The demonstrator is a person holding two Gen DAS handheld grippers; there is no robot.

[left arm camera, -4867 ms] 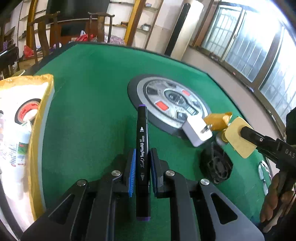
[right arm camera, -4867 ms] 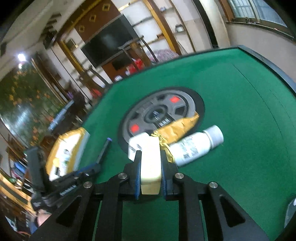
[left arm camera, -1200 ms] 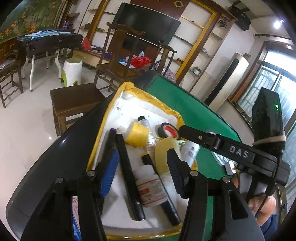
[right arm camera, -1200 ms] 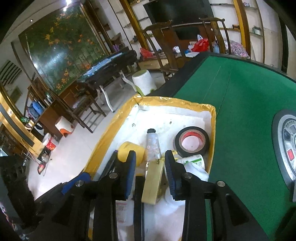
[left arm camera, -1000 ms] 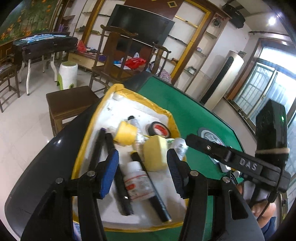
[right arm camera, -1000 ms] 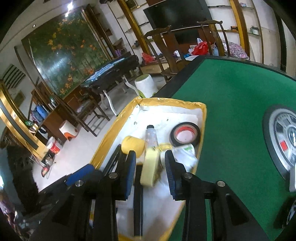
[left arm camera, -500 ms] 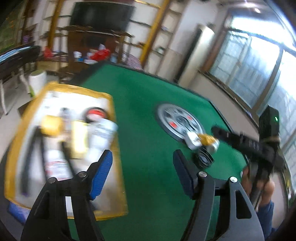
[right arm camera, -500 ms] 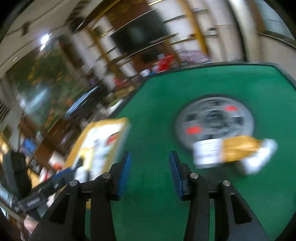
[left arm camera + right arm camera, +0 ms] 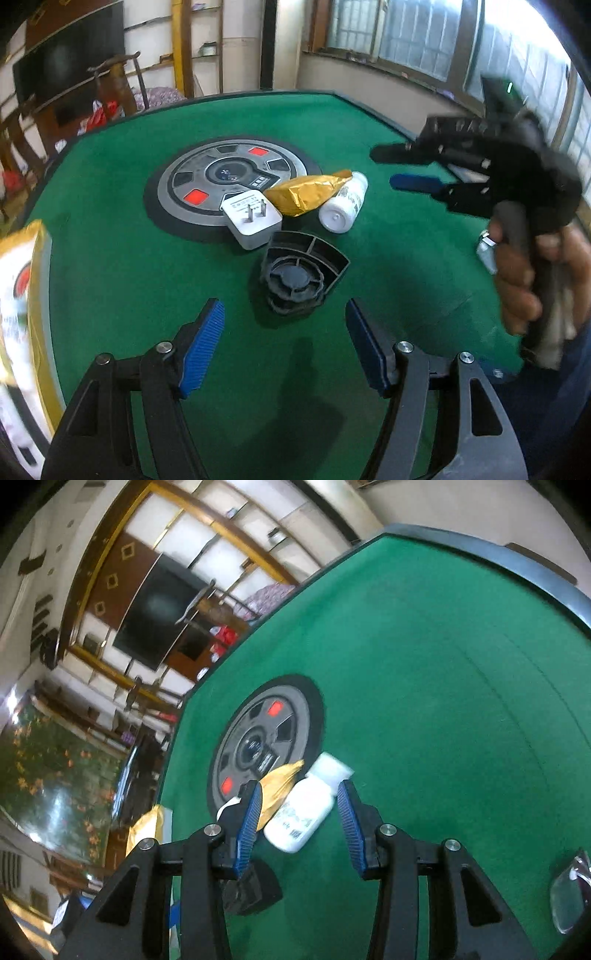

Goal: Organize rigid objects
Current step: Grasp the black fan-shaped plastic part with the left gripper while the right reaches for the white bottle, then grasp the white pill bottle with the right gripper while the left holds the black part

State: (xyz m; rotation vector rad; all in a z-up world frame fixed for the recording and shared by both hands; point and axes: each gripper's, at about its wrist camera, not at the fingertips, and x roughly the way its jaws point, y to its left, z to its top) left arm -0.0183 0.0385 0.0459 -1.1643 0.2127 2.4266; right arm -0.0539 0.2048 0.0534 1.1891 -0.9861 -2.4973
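My left gripper (image 9: 284, 339) is open and empty, just short of a black ribbed plastic part (image 9: 301, 271) on the green table. Behind it lie a white plug adapter (image 9: 251, 219), a gold foil packet (image 9: 306, 192) and a white bottle (image 9: 345, 208) on its side. My right gripper (image 9: 297, 823) is open, its blue pads either side of the white bottle (image 9: 303, 812), a little above it. The gold packet (image 9: 279, 786) and the black part (image 9: 247, 890) sit by its left finger. The right gripper also shows in the left wrist view (image 9: 410, 168), held in a hand.
A round grey and black control disc (image 9: 231, 181) with red buttons is set in the table's middle. The yellow-rimmed tray (image 9: 37, 295) of sorted items is at the left edge. A pair of glasses (image 9: 569, 893) lies at the right near the table edge.
Both grippers let go of the marker and the yellow block in the tray, opened, and swung right, back over the table to the remaining pile.
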